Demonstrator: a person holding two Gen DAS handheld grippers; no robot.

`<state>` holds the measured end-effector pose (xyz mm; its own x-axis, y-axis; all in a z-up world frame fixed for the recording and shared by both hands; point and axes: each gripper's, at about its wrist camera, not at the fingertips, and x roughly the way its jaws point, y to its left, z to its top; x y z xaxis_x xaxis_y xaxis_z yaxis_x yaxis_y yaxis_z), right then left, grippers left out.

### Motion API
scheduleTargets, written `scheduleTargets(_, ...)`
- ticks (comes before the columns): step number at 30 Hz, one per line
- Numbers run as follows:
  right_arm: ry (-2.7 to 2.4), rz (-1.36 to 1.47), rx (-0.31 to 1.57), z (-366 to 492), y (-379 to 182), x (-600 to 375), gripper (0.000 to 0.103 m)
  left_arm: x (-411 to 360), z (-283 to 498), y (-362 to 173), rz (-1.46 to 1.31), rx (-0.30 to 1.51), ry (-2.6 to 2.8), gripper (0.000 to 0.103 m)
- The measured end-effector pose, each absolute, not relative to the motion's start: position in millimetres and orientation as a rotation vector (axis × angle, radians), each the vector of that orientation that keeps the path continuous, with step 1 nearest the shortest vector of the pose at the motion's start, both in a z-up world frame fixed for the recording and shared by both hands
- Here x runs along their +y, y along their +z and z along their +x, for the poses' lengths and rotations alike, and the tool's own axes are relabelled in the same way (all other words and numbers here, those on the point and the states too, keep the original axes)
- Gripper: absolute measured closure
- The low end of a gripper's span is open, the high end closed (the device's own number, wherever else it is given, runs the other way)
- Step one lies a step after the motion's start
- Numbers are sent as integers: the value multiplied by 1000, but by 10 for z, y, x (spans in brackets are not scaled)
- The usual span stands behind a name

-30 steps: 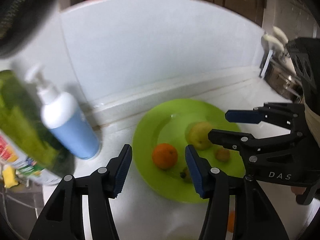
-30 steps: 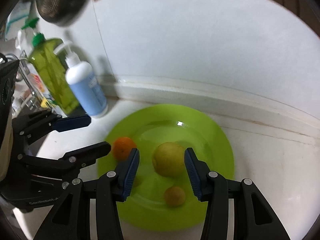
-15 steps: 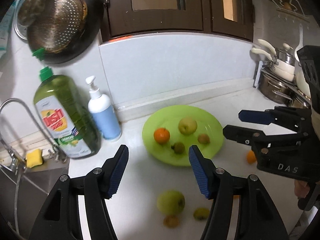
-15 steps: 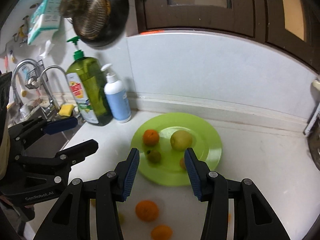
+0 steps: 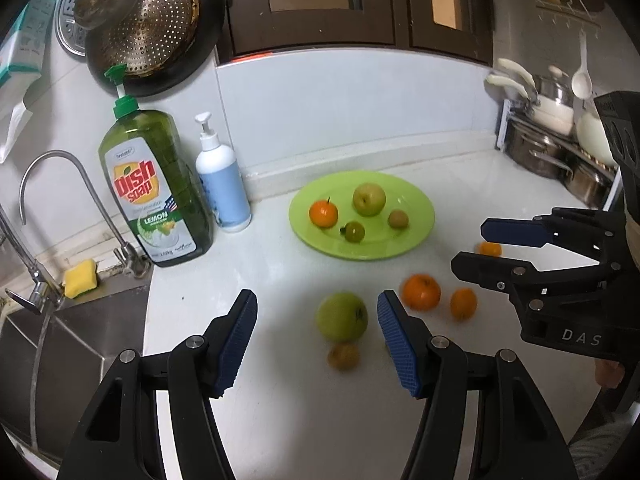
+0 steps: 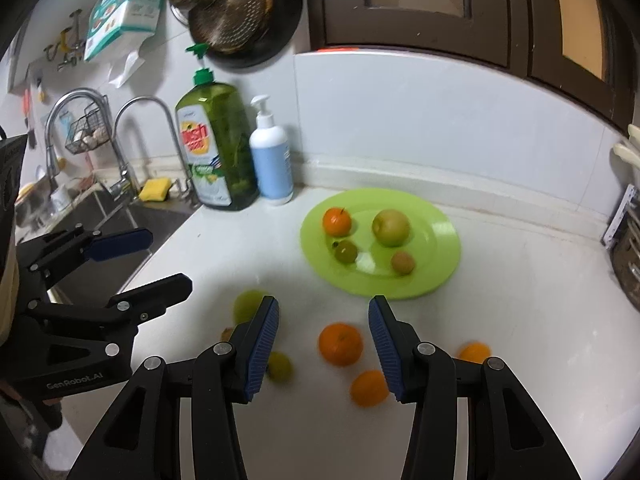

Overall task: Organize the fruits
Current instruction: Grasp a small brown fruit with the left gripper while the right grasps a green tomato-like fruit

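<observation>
On the green plate (image 5: 416,216) at the far middle of the white counter (image 5: 280,420) four fruits are seen: an orange (image 5: 323,213), a green apple (image 5: 369,199), a small dark green fruit (image 5: 354,231) and a small brown fruit (image 5: 398,219). A second earlier the plate filled both views from close by; now it is seen well apart, and loose fruit on the near counter has come into view. A large green apple (image 5: 342,317) lies near, with a small brownish fruit (image 5: 343,356) just beside it; to the right lie a large orange (image 5: 421,292), a smaller orange (image 5: 463,303) and a third (image 5: 490,249) farther right.

The left gripper (image 5: 316,322) is held above the counter with its jaws released, nothing clasped; they have just been opening a little, and the large green apple is seen between the pads without contact. The right gripper (image 6: 323,338) is likewise empty and released, its gap unchanged from before, with the large orange framed between its fingers but not touched.

Left of the plate a white-and-blue pump bottle (image 5: 223,184) and a green dish soap bottle (image 5: 154,184) stand by the wall. Farther left a tap (image 5: 68,200), a yellow sponge (image 5: 80,283) and a sink (image 5: 72,344) are seen. A colander (image 5: 160,20) hangs above; pots (image 5: 544,136) stand at the far right. In the left view the right gripper's body blocks part of the right counter
</observation>
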<state>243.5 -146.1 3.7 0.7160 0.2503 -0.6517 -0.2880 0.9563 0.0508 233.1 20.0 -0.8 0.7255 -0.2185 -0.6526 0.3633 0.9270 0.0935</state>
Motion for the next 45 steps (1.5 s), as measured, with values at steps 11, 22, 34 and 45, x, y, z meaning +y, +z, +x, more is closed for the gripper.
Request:
scheduleTargets(11, 333, -94, 796, 2190, -339, -1208, 55, 325, 2180, -300, 294, 704, -393, 41)
scheduleTargets(22, 350, -59, 910, 2386, -706, -1088, 55, 301, 2406, -701, 274, 788, -534, 46)
scheduleTargets(34, 351, -64, 959, 2582, -855, -1062, 60, 233, 2611, -915, 250, 850, -607, 61)
scheduleTargets(45, 366, -53, 982, 2660, -907, -1057, 67, 198, 2682, -987, 230, 877, -612, 72)
